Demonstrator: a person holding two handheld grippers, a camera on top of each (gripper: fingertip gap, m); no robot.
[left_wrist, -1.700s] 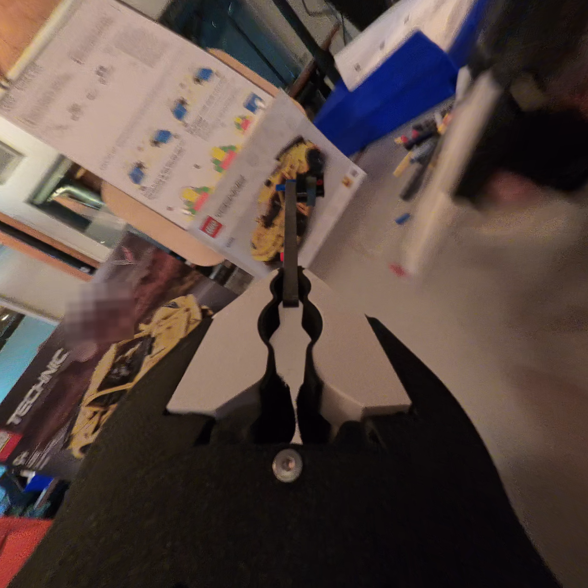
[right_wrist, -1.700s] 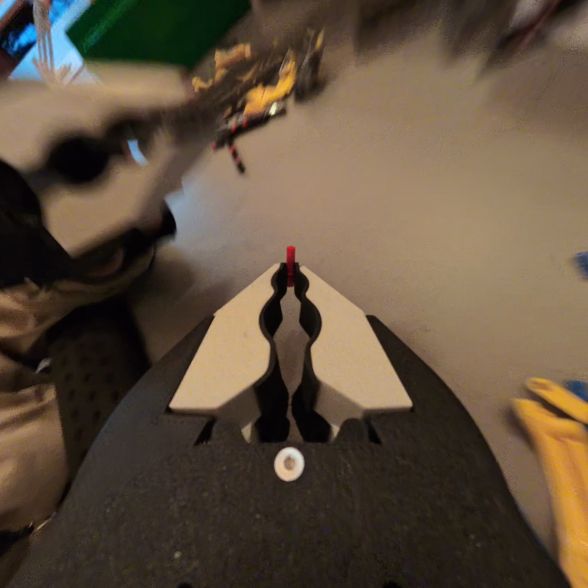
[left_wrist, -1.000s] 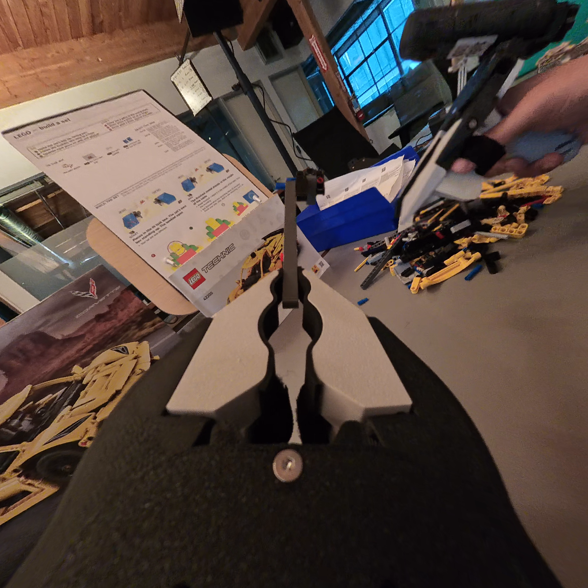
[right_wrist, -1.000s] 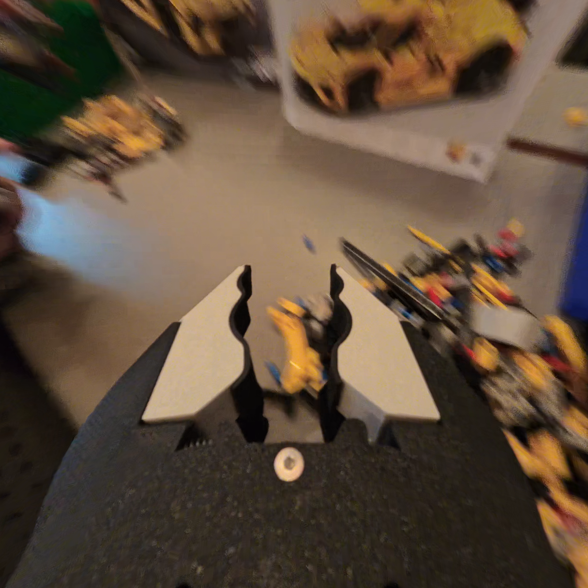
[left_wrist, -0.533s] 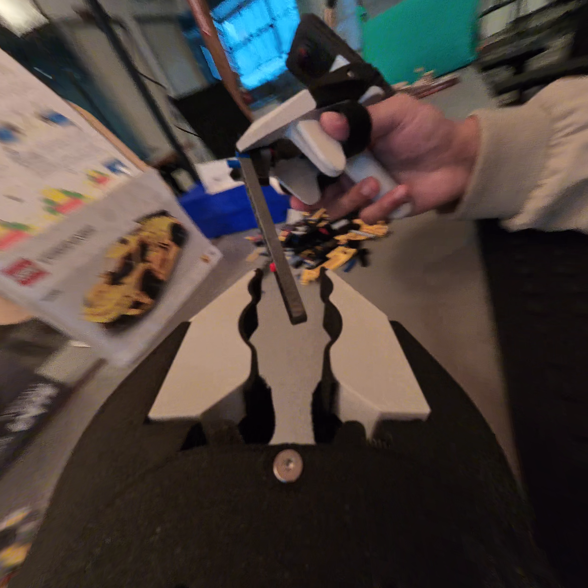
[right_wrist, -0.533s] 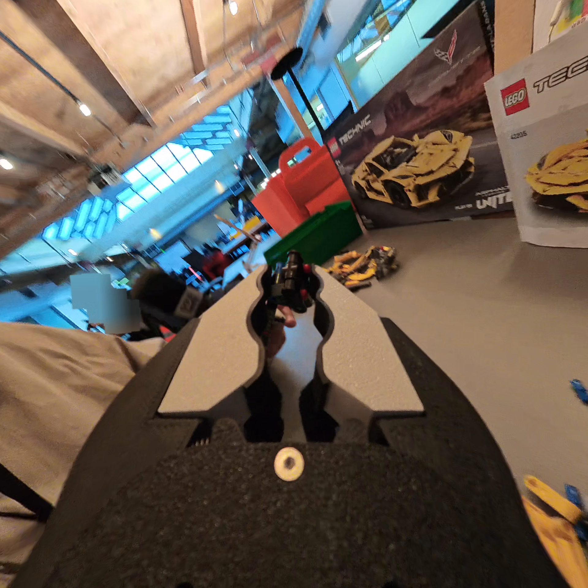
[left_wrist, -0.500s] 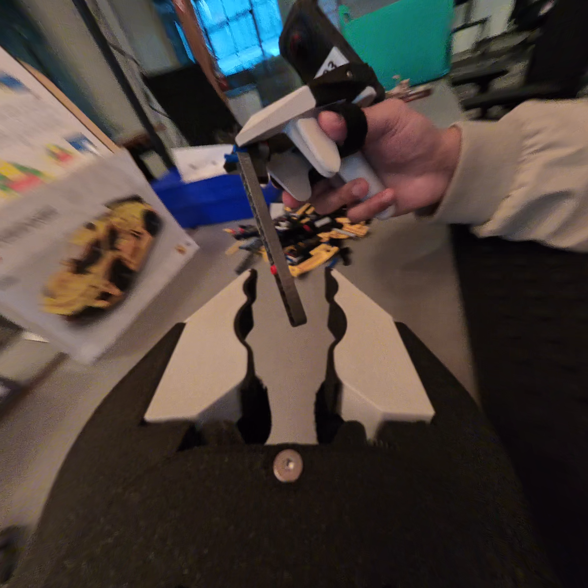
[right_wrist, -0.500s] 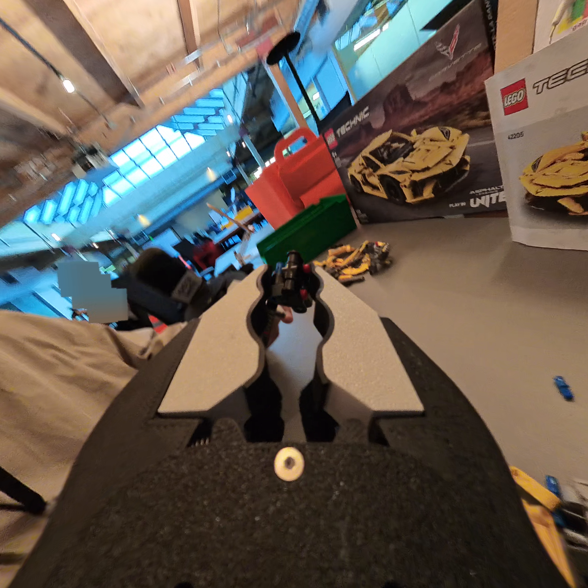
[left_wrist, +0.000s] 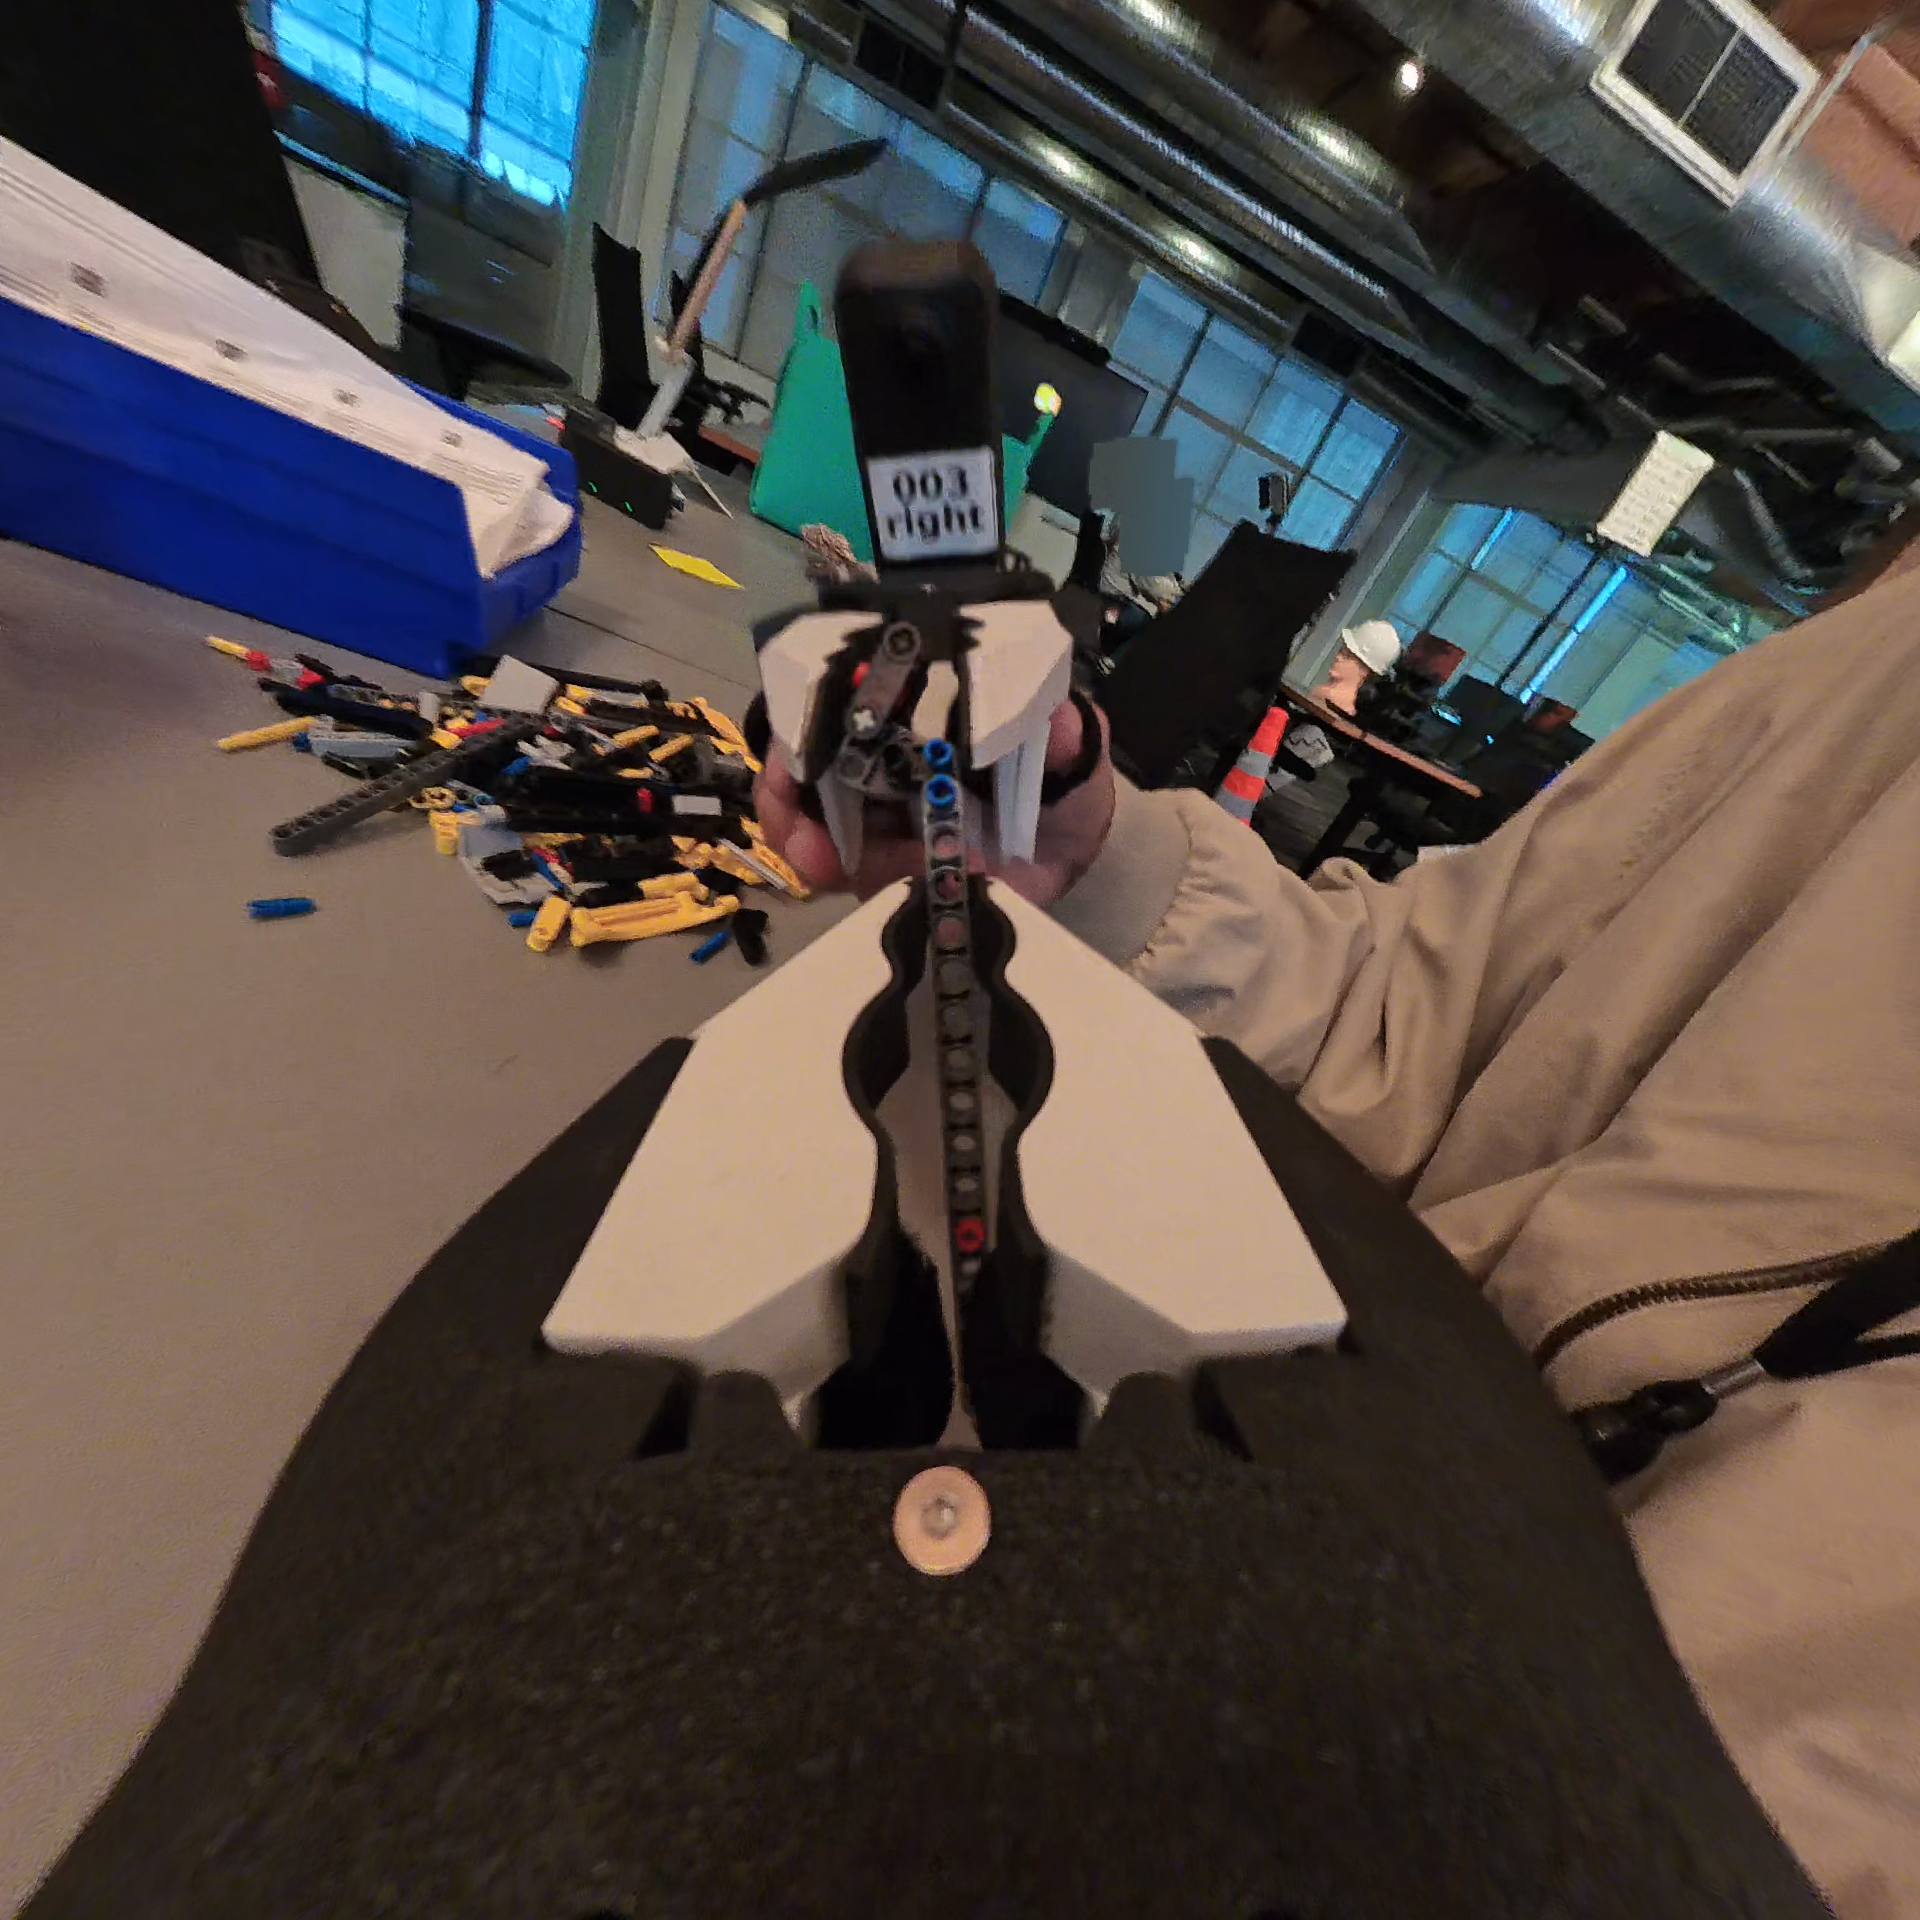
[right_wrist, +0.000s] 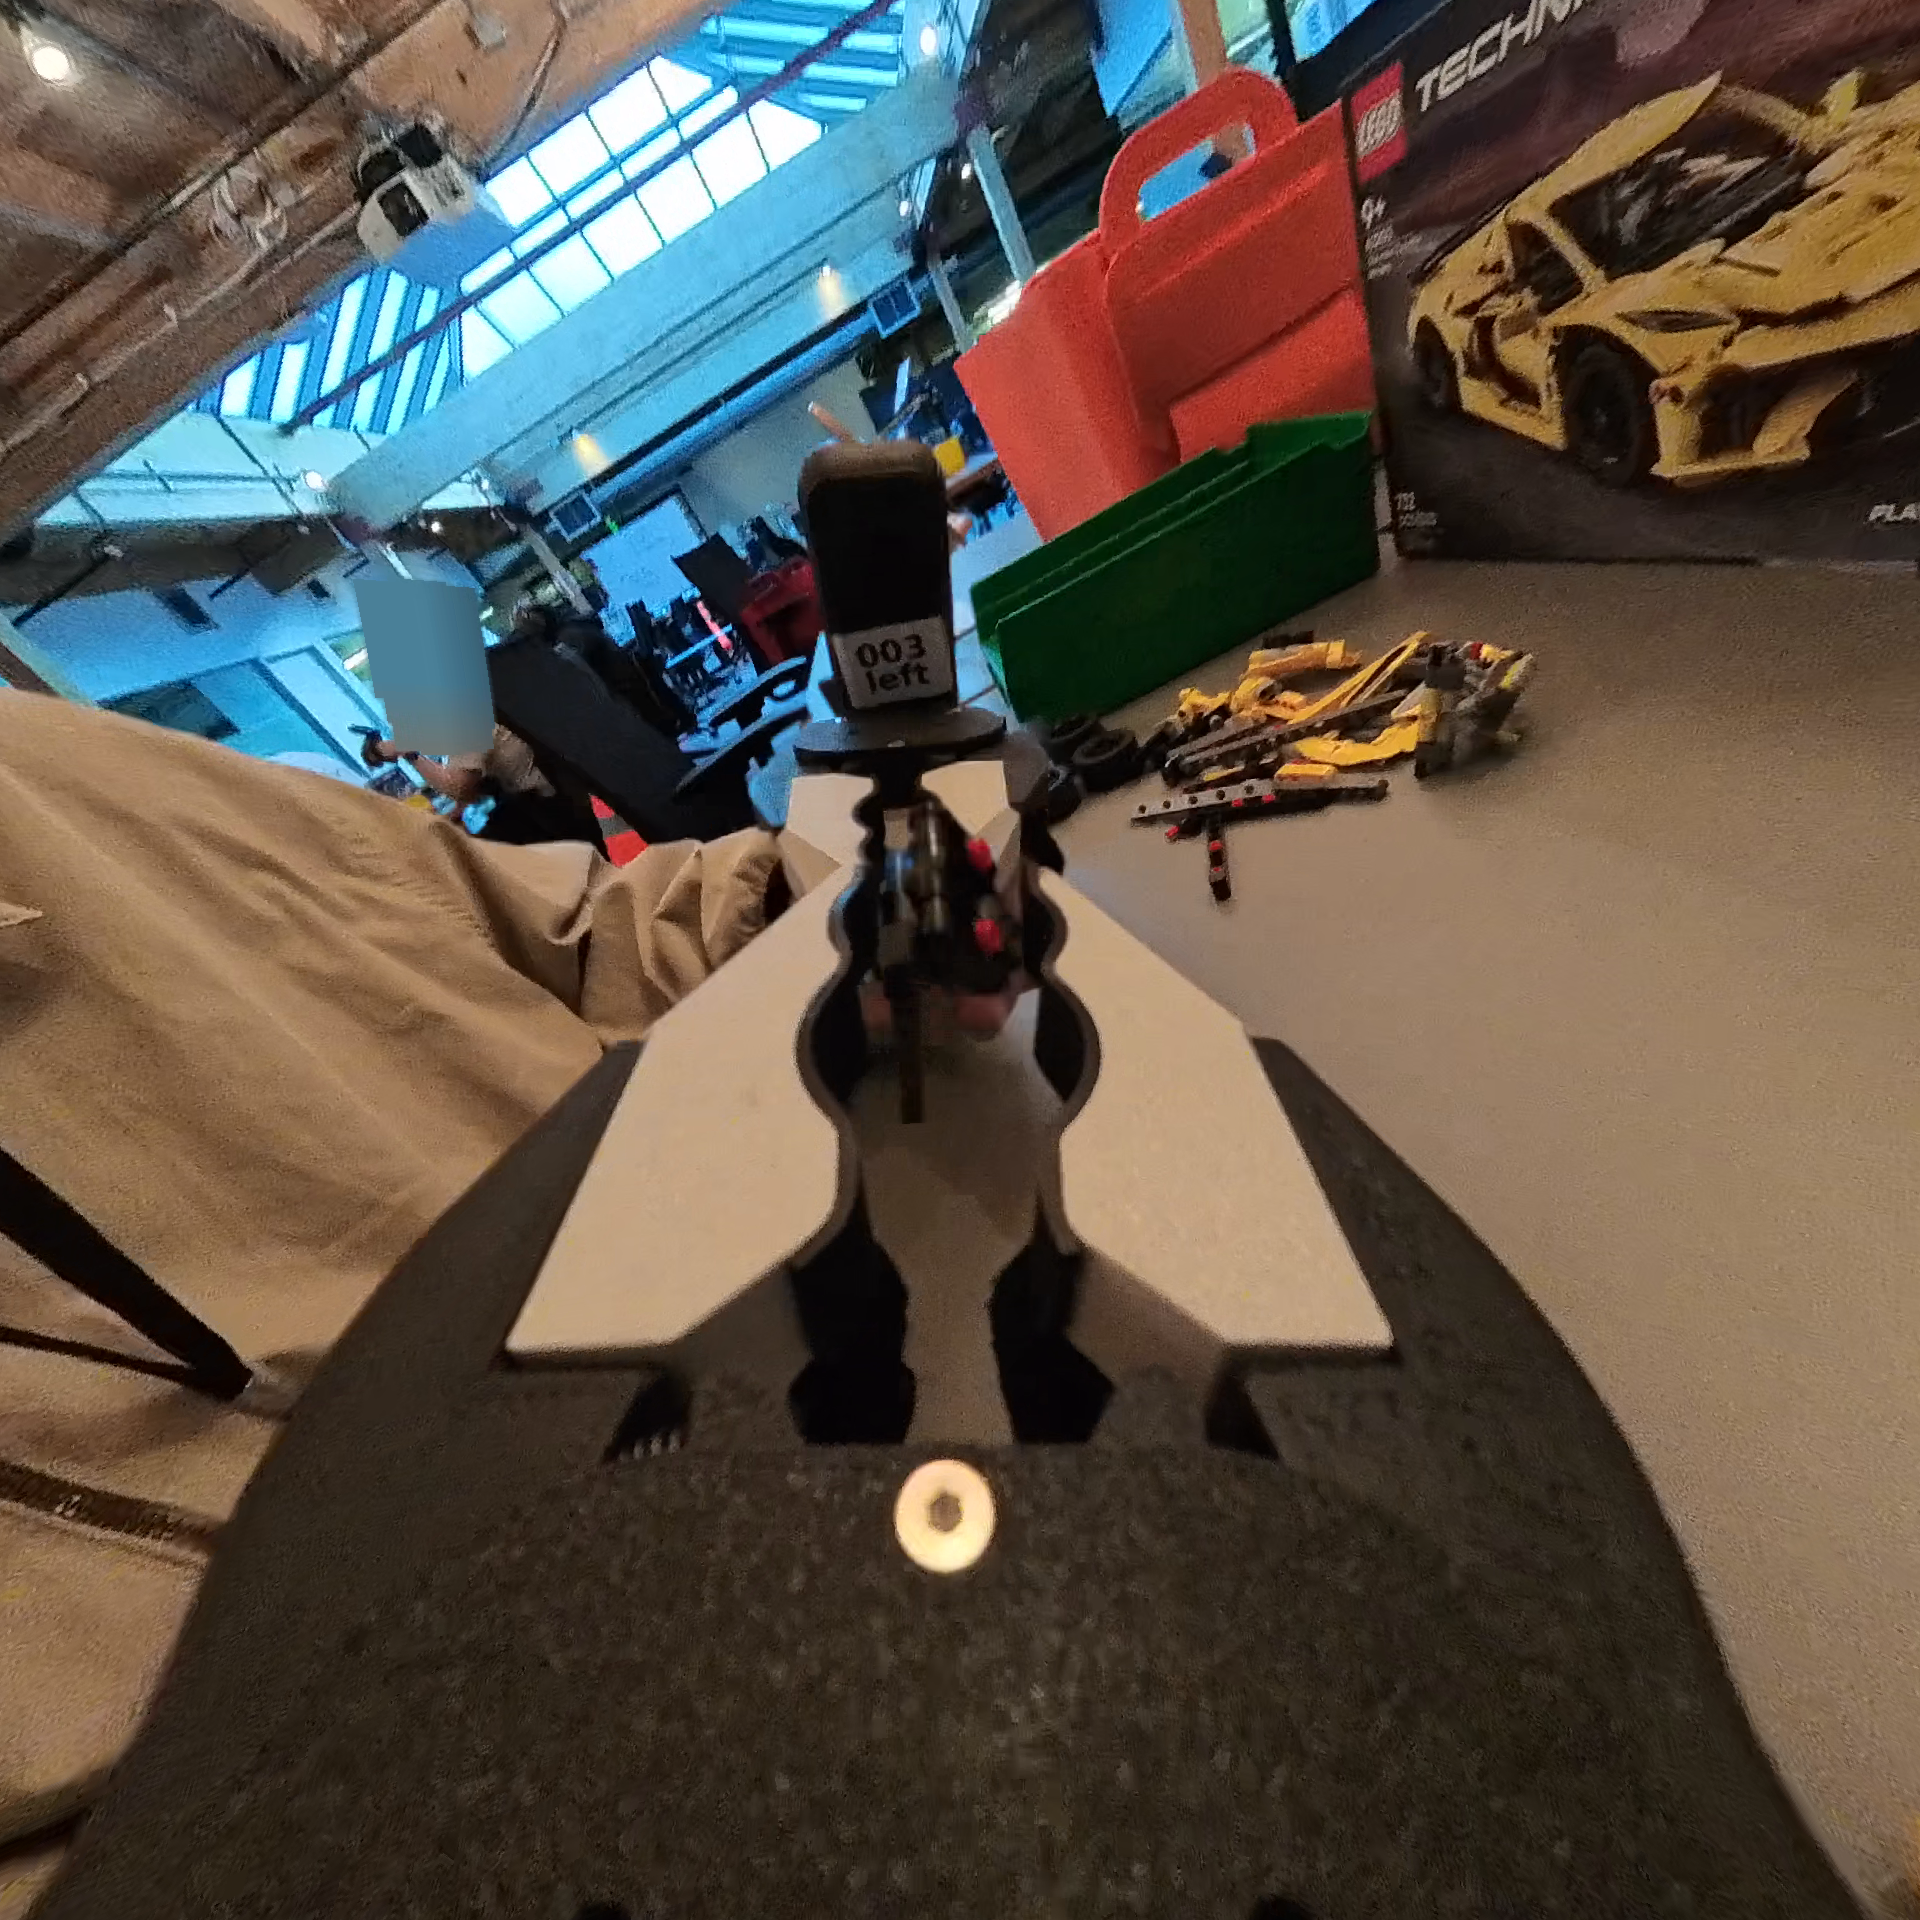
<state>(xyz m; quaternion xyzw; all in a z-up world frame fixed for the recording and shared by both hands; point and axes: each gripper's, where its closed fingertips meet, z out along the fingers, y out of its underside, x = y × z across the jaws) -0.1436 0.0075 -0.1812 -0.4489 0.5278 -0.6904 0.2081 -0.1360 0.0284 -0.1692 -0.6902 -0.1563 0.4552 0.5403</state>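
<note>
the two tools meet nose to nose above the grey surface (left_wrist: 260, 1091). a long dark beam (left_wrist: 951, 1039), slim, straight and pierced by a row of round holes, lies lengthwise down the channel of the left gripper (left_wrist: 943, 894). its jaws stand part-closed about the beam, with thin slivers of gap on each side, so i cannot tell whether they pinch it. a red pin (left_wrist: 967, 1233) sits in a hole near the beam's close end and two blue pins (left_wrist: 938, 774) at its far end.

there the beam joins a small cluster (left_wrist: 883, 707) of dark grey links and axle holes, clamped between the jaws of the right gripper (right_wrist: 940, 904). the fingers are matt, pale plastic with wavy inner edges, set in grainy black bodies.

a beige fabric sleeve (left_wrist: 1558, 987) fills one side. on the surface lie a loose pile (left_wrist: 582, 790) of yellow, black and blue pieces near a blue bin (left_wrist: 208, 468), and a second heap (right_wrist: 1330, 727) beside a green tray (right_wrist: 1195, 582), a red case (right_wrist: 1174, 312) and a printed box (right_wrist: 1662, 312).
</note>
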